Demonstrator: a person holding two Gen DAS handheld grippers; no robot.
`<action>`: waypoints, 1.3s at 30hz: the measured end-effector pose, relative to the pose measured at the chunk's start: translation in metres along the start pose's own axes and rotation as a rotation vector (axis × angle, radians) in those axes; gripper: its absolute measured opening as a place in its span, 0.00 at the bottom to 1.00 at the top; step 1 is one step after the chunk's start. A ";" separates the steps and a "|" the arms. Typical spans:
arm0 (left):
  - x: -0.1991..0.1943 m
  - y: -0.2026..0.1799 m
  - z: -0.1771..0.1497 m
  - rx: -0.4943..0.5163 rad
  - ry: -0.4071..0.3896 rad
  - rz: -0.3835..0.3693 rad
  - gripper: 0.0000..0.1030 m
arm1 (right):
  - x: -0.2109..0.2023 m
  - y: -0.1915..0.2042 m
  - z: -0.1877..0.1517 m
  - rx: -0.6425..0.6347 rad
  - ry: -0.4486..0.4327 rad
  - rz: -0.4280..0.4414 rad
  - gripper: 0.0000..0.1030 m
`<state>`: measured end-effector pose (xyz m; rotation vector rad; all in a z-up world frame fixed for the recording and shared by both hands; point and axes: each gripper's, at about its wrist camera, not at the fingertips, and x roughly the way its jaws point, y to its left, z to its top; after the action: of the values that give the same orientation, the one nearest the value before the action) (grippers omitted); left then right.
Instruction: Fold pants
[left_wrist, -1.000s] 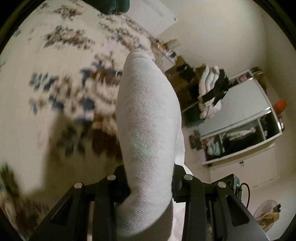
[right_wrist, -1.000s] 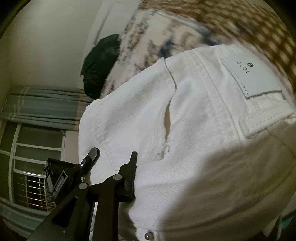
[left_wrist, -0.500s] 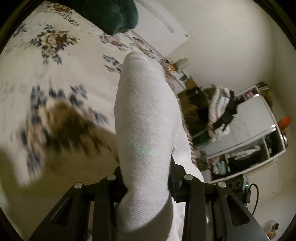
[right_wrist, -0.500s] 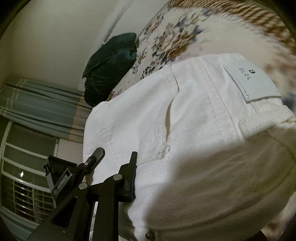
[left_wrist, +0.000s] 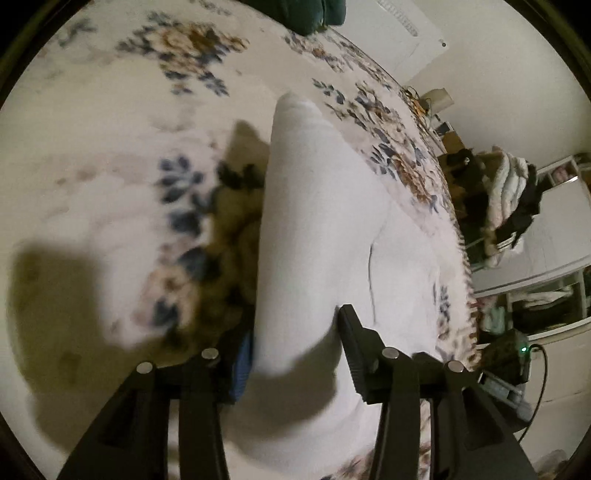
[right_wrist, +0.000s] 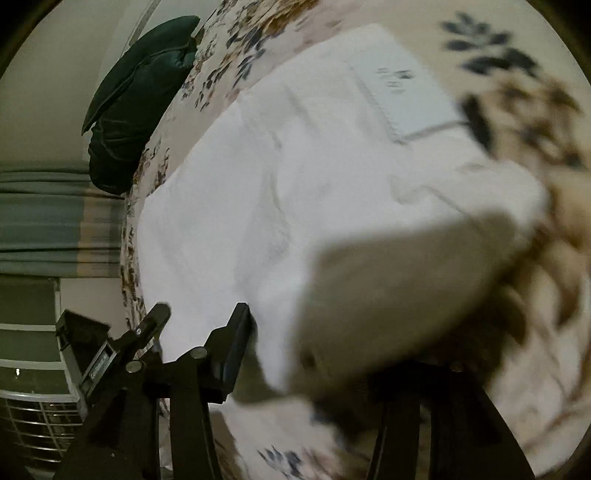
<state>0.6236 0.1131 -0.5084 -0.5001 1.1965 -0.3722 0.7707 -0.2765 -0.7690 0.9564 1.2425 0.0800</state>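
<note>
White pants (left_wrist: 317, 206) lie on a floral bedspread (left_wrist: 110, 140). In the left wrist view a raised fold of the white fabric runs between my left gripper's fingers (left_wrist: 295, 343), which stand apart and seem open around it. In the right wrist view the pants (right_wrist: 295, 177) spread flat, waistband patch at the upper right. My right gripper (right_wrist: 332, 350) is open; the left finger (right_wrist: 232, 343) shows beside the fabric edge, the right finger is hidden in shadow and blur.
A dark green cushion (right_wrist: 136, 96) lies at the head of the bed. A curtain and window (right_wrist: 48, 229) are at the left. A clothes-laden chair (left_wrist: 506, 206) and white wardrobe (left_wrist: 546, 266) stand beyond the bed edge.
Both grippers have opened and lowered toward the bed. The pants, held up before, now rest spread on the bedspread.
</note>
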 end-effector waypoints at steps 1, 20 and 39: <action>-0.006 -0.002 -0.009 0.022 -0.017 0.052 0.41 | -0.007 -0.002 -0.006 0.001 -0.001 -0.026 0.54; -0.044 -0.078 -0.022 0.289 -0.109 0.478 0.95 | -0.073 0.085 -0.056 -0.355 -0.226 -0.594 1.00; -0.262 -0.243 -0.131 0.337 -0.324 0.495 0.96 | -0.365 0.169 -0.232 -0.517 -0.475 -0.565 1.00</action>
<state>0.4106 0.0258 -0.2046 0.0366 0.8795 -0.0566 0.5167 -0.2336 -0.3824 0.1382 0.9360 -0.2489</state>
